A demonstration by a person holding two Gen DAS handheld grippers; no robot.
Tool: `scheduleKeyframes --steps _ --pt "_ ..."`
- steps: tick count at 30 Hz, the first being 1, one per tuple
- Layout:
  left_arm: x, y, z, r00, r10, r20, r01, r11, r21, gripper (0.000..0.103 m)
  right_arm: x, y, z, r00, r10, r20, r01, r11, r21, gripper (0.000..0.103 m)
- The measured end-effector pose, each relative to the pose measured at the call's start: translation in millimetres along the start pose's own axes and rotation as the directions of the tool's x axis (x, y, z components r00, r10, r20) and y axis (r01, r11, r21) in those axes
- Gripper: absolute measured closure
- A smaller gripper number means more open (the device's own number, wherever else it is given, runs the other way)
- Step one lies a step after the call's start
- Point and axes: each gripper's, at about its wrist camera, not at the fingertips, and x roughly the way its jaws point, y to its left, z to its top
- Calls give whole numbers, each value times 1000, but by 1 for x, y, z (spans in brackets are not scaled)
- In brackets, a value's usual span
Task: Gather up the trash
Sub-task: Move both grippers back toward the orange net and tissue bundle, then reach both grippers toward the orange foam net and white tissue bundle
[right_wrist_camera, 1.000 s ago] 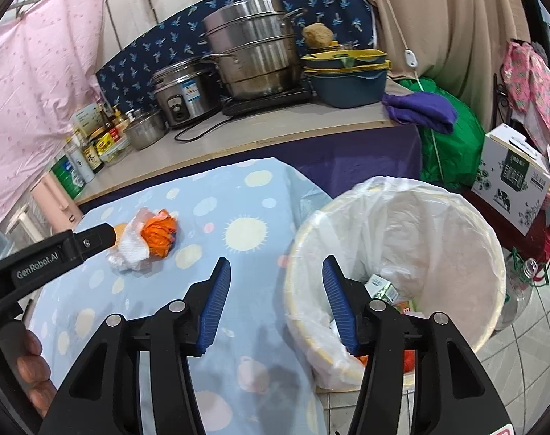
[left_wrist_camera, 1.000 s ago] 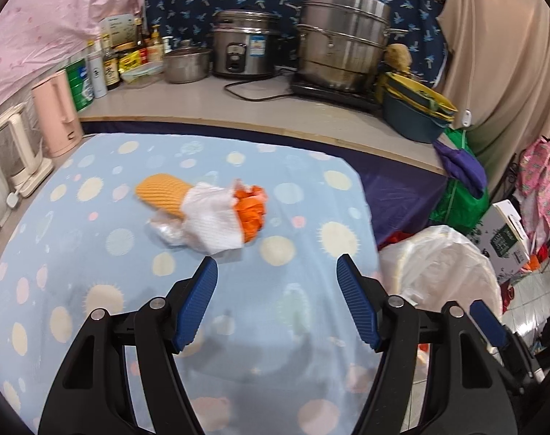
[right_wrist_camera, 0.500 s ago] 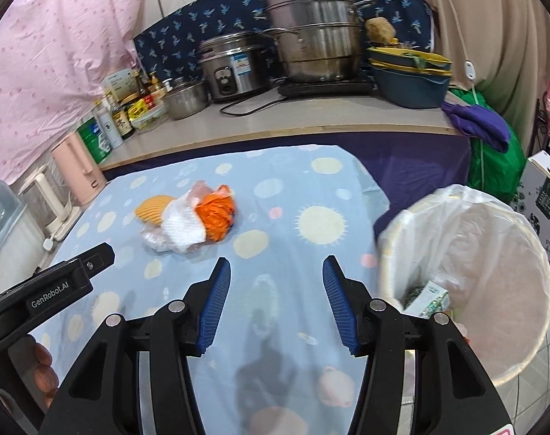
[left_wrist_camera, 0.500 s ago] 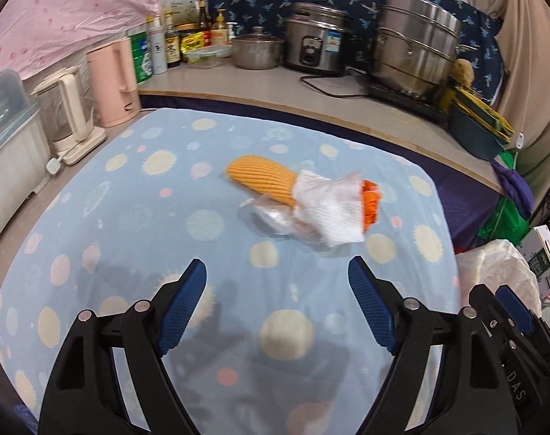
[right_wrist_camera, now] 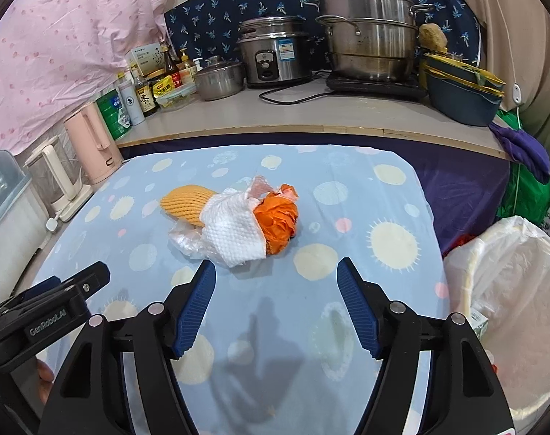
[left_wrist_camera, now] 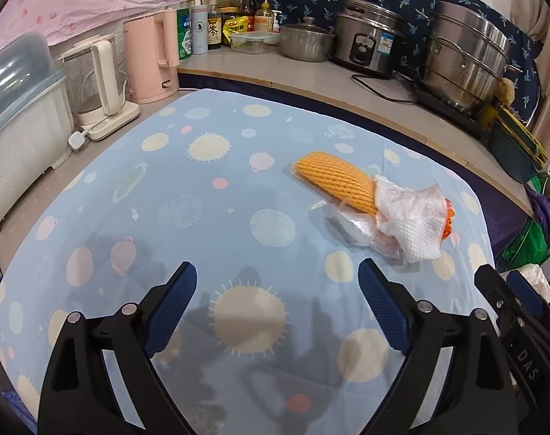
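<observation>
**Trash pile on the spotted cloth, both grippers empty**

A small heap of trash lies on the table [right_wrist_camera: 384,290], which is covered by a light-blue cloth printed with suns and dots. The heap is made of a yellow foam net sleeve [right_wrist_camera: 186,204], a crumpled white paper towel [right_wrist_camera: 235,233], a scrunched orange plastic piece [right_wrist_camera: 276,223] and a bit of clear plastic film [right_wrist_camera: 188,241] underneath, all touching one another.

The right gripper [right_wrist_camera: 276,304] hovers just in front of the heap, its blue-padded jaws spread wide with nothing between them; the paper towel's near edge sits close to the left pad's tip. The left gripper [left_wrist_camera: 276,306] is likewise spread apart and empty (its view puts the net sleeve [left_wrist_camera: 338,185] and paper towel [left_wrist_camera: 409,217] ahead and to the right of its jaws).

A bin lined with a white plastic bag [right_wrist_camera: 510,308] stands off the table's right edge. Behind the table, a counter [right_wrist_camera: 311,116] carries a rice cooker [right_wrist_camera: 275,54], a stacked steel steamer [right_wrist_camera: 369,25], bottles and a pink kettle [right_wrist_camera: 93,141].
</observation>
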Motion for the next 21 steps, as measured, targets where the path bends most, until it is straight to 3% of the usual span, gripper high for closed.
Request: scheduleKeyframes --steps 15,21 --pt "31 21 15 1000 14 -25 -15 999 -51 16 59 -7 33 999 -41 -31 41 999 4 37" --pt "42 16 24 999 25 -28 -26 999 -46 15 58 2 35 1000 12 -25 -12 1000 3 37"
